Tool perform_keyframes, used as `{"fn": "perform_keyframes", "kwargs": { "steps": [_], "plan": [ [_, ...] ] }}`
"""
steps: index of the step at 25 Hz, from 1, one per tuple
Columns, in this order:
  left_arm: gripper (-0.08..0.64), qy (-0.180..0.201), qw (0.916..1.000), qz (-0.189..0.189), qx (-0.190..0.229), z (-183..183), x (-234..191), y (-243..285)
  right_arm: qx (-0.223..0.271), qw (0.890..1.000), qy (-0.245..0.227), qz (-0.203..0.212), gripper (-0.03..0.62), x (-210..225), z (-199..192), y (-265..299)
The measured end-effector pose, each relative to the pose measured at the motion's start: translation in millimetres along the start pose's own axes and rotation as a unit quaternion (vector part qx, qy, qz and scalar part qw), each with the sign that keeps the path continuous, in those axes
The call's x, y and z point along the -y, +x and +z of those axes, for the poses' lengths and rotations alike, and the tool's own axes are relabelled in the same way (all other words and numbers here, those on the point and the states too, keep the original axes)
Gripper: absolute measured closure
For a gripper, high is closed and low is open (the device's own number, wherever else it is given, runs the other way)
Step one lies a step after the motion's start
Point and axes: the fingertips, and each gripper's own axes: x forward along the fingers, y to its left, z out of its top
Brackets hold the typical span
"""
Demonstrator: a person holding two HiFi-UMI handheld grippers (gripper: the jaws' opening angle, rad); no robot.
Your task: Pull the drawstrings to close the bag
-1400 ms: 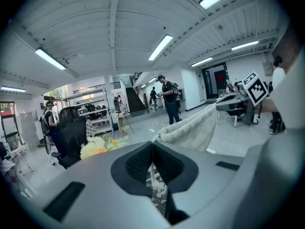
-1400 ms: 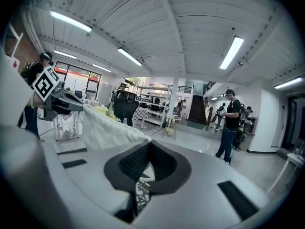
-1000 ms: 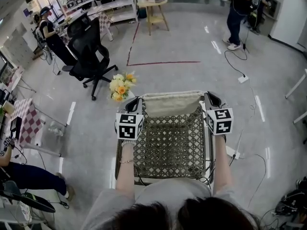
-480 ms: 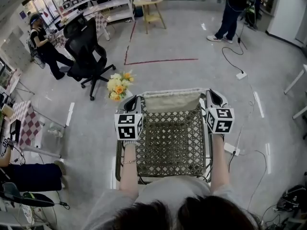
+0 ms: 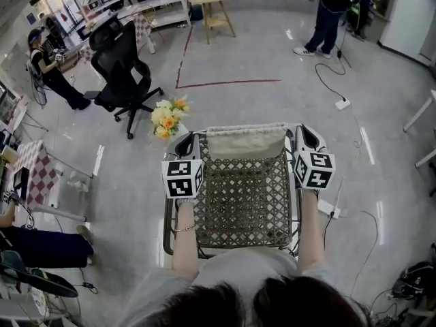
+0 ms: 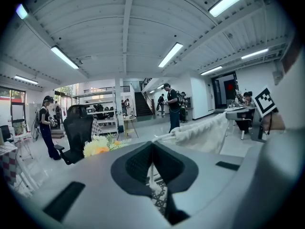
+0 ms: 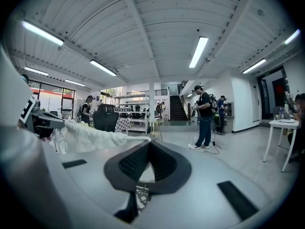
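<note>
Left claw pinched on white cord; right claw likewise; gathered cream cloth bag between

The bag sits straight before the person, with the left gripper at its upper left corner and the right gripper at its upper right. A drawstring runs from the bag's mouth in between the left gripper's closed jaws, and the right gripper seems to pinch its cord likewise. Beyond the left gripper, flowers stand on the floor, an office chair behind them to the left, a small table farther back and a standing person at the right rear.
</note>
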Motion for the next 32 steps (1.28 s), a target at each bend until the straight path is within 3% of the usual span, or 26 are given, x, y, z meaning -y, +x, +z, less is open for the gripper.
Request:
{"fn": "perform_keyframes", "kwargs": {
  "steps": [32],
  "plan": [
    [0.534,-0.034,0.9991,0.02,0.016,0.4,-2.2,-5.8,0.02,0.994,0.089,-0.06,0.571,29.3,-4.4,-13.8]
  ]
}}
